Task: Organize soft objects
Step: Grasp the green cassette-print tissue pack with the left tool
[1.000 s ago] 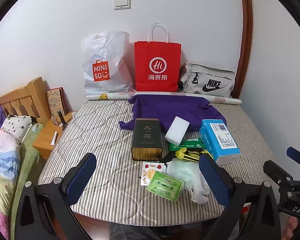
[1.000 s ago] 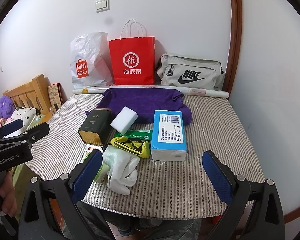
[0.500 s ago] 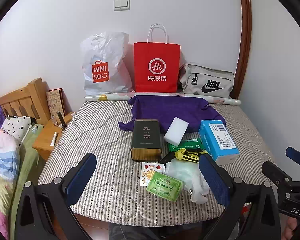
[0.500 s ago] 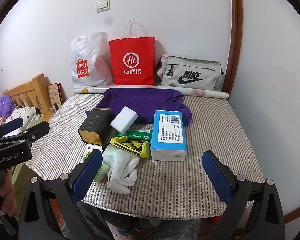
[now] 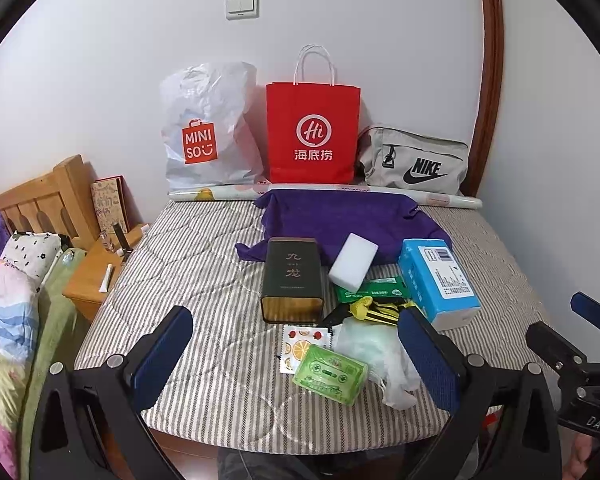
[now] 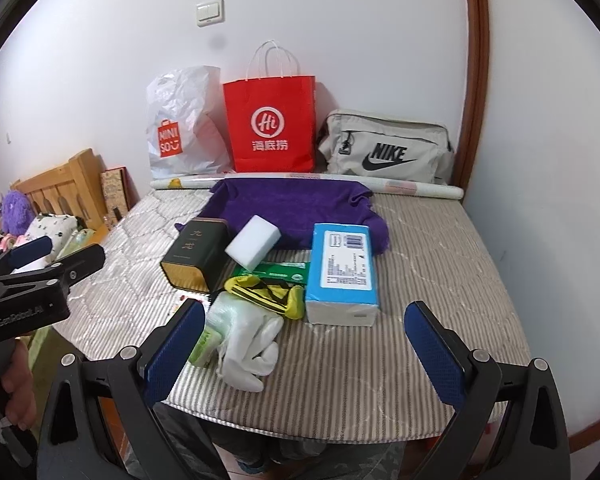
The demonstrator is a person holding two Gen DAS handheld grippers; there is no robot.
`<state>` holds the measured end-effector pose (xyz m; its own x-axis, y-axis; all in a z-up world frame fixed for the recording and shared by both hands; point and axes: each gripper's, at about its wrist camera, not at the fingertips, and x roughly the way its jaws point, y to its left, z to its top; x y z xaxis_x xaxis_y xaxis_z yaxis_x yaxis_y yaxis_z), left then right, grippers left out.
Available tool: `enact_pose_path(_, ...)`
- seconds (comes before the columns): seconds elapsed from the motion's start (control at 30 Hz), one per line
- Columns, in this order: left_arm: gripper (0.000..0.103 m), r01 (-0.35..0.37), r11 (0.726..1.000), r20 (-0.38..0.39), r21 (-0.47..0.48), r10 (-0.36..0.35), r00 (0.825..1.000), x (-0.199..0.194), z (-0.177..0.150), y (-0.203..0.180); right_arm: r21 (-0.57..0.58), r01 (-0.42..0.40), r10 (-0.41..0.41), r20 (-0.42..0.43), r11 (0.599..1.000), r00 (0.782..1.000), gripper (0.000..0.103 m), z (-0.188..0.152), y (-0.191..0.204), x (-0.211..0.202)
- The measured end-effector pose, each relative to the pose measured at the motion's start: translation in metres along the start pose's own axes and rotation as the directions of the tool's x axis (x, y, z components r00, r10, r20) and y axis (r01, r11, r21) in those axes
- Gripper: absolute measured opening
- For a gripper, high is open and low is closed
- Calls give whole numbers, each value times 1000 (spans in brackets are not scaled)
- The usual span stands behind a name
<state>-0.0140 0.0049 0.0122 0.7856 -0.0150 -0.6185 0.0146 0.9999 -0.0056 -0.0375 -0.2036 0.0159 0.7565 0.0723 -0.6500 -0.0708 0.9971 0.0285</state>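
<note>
We see both grippers held just off the near edge of the striped mattress (image 5: 188, 264), the left gripper (image 5: 296, 356) with its blue pads wide apart and holding nothing, the right gripper (image 6: 300, 344) likewise spread and empty. Compared with a second ago almost nothing differs: the left wrist view sits a shade lower on the scene, so the things on the mattress show slightly higher, and no object has shifted. The soft things lie in a cluster towards the near edge, right of the middle: a white plastic glove (image 6: 248, 344) closest to the edge, touching a yellow and black sock (image 6: 268, 292) behind it, with a green packet (image 5: 368, 286) tucked under the white sponge (image 5: 352, 262). A purple cloth (image 5: 348, 220) spreads from the far edge to mid-mattress, and the sponge rests on its near hem. Left of the sponge stands a dark tea tin (image 5: 294, 280); right of it a blue tissue pack (image 5: 438, 280) lies lengthwise, touching the sock in the right wrist view. Nearer the edge, a fruit sticker sheet (image 5: 300, 344) lies partly under a green cassette-shaped case (image 5: 330, 372), which touches the glove. Along the far edge a rolled paper (image 5: 440, 200) lies before a white Miniso bag (image 5: 208, 128), a red paper bag (image 5: 312, 132) and a grey Nike bag (image 5: 416, 164). A hand (image 6: 14, 384) grips the left gripper's handle in the right wrist view
</note>
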Motion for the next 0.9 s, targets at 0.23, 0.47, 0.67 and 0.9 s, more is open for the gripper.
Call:
enact_pose_path(0.23,103,11,1000,-60,-11,-12,998,32,-9,12,19,-62,63,-55,998,996,99,-4,-2,23)
enact_pose_path(0.47,103,78,996,-131,52,-71,989,69,-37,11,5,-51,51,-105,999,993,99,-18,-1,52)
enact_pose_path(0.67,102,127,988,-172,82,-112,979,92,-60,5,44,-60,64,-106,997,992,99,-23,-12,69)
enact_pose_path(0.9,102,197,974,-243,111,-166,956,125,-79,-6,58,-45,53,-137,997,989,99,-32,-27,92)
